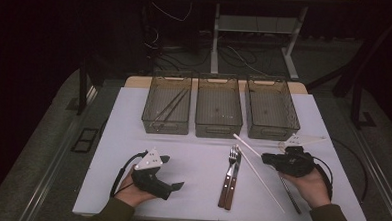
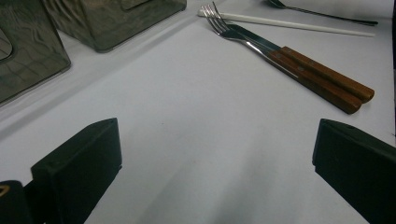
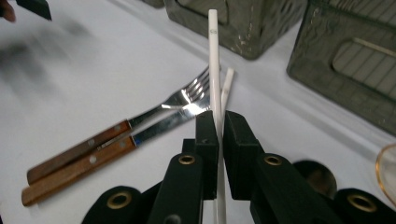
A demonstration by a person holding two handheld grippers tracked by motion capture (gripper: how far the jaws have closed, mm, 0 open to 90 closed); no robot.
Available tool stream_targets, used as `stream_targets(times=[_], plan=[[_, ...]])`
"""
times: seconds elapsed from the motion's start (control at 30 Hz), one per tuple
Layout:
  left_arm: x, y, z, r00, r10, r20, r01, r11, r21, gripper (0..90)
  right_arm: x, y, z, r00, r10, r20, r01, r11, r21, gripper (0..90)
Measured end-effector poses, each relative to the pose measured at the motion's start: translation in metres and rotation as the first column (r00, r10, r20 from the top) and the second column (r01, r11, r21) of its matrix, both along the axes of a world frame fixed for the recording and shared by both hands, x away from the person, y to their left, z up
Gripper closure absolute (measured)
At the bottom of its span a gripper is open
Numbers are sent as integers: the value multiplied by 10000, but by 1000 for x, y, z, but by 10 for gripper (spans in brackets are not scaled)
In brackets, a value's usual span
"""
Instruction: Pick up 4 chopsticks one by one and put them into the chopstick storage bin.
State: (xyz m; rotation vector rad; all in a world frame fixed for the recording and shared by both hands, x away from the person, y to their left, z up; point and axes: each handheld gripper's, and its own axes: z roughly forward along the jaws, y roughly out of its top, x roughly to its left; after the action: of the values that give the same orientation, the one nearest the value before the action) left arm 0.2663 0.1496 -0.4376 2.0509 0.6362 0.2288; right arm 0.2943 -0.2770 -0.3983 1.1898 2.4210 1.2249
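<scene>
While the left gripper (image 2: 210,172) gapes empty, right gripper (image 3: 219,135) jaws clenched on one white chopstick (image 3: 214,65).

One camera hangs high over the desk (image 1: 132,138), looking forward and down. Two ride low on the tools, skimming the surface close up; both share the wooden-handled fork (image 2: 289,60) and knife (image 3: 93,163) mid-desk.

We see a long white plastic chopstick (image 3: 214,60) between black jaws of the right gripper (image 3: 219,122). A silver fork with a reddish-brown wooden handle (image 3: 116,130) lies on the white table (image 1: 192,160). Three smoky grey translucent bins (image 1: 219,111) show a fine mesh pattern at the far side.
</scene>
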Motion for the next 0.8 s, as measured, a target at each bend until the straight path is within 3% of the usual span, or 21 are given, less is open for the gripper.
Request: stream_targets(times=[0.33,0.8], plan=[[0,0,0,10000,-53,30,53,10000,23,0,17,18,14,9997,191,152,-195,9994,293,851],[-1,-2,-3,9999,-90,95,89,9998,155,0,45,58,28,9993,299,214,-306,9990,320,851]])
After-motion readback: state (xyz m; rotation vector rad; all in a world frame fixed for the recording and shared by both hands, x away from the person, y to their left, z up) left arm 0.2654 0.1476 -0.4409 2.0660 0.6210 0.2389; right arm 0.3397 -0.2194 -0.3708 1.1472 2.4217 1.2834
